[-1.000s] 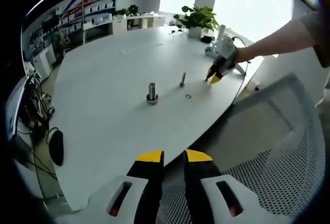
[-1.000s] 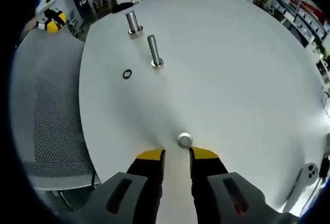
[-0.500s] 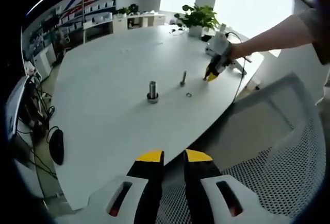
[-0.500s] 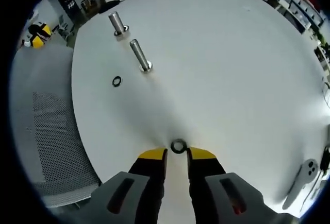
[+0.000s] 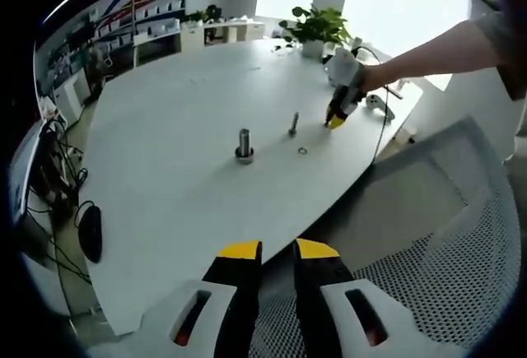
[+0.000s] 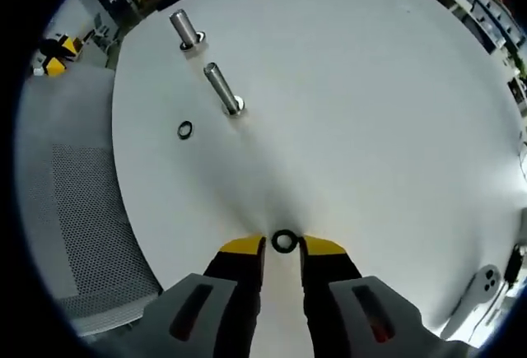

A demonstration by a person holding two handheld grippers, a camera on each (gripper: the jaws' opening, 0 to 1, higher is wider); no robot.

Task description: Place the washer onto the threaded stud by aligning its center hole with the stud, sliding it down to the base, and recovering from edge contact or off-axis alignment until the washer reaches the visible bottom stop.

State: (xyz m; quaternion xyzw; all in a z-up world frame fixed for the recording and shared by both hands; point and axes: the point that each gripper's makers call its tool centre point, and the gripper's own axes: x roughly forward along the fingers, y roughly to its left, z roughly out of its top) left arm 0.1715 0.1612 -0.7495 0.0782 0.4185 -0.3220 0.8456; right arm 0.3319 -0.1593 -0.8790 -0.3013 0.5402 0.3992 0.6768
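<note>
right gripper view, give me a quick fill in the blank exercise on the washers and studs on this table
1. The right gripper has a dark ring-shaped ______ between its yellow fingertips.
2. The number of upright studs on the white table, the near stud and the far stud, is ______.
3. The loose washer lies flat on the table, ______ the near stud rather than threaded on it.
4. The left gripper is held over a grey mesh ______.

Missing words: washer; two; beside; chair

Grey claw (image 6: 282, 247) bodies with slotted sides, black jaws, yellow tips; grey sleeve (image 5: 506, 41).
</note>
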